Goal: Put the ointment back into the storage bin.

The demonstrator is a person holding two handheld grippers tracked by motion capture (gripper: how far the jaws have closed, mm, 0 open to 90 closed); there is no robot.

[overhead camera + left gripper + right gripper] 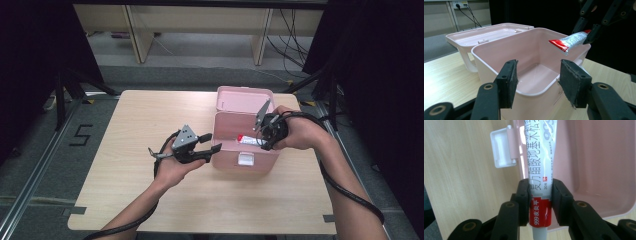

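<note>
High view | right gripper (pixel 264 134) over box (pixel 244 159), clamping tube (pixel 250 140)

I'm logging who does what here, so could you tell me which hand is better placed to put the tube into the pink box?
The right: its tongs are shut on the tube, held above the open pink box. The left tongs are open and hold nothing, beside the box's front.

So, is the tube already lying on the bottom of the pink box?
No: in the left gripper view the tube hangs above the open pink box, held by the right gripper, and the box floor is bare.
</note>
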